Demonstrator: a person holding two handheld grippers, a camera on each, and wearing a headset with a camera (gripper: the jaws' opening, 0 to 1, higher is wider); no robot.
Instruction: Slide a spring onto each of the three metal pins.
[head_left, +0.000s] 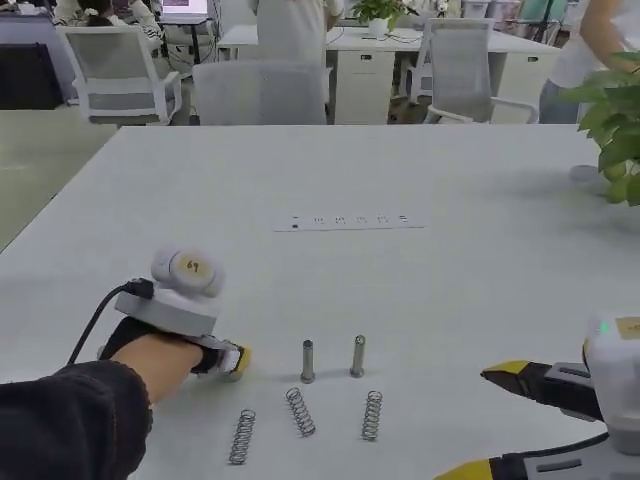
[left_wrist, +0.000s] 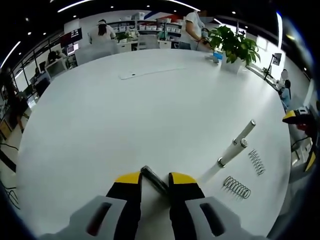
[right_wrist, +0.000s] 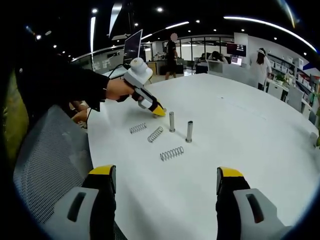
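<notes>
Yellow-tipped jaws of the left hand-held gripper (left_wrist: 155, 176) are closed to a narrow gap on a dark metal third pin (left_wrist: 159, 184). The pin runs slantwise between them and meets both inner faces, which the left gripper view shows plainly. The head view looks at that hand-held gripper from above and behind, low on the white surface (head_left: 420, 280) at the left with a hand (head_left: 150, 362) around its body, so the gap between its jaws is hidden there.

The head view does lay out the rest of the task's things. A left-hand pin (head_left: 307, 361) and a right-hand pin (head_left: 357, 356) stand upright side by side, just to the right of the left hand-held gripper's tip. In front of them a left spring (head_left: 242, 436), a middle spring (head_left: 300, 411) and a right spring (head_left: 372, 414) lie flat in a loose row, each apart from the pins.

The right hand-held gripper (head_left: 485, 420) sits at the lower right of the head view, well apart from the pins. Its own view shows its jaws spread wide with only bare surface between them. That view also faces the left hand-held gripper head-on, its yellow tip down at the surface just beside the left-hand pin, with all three springs lying free.
</notes>
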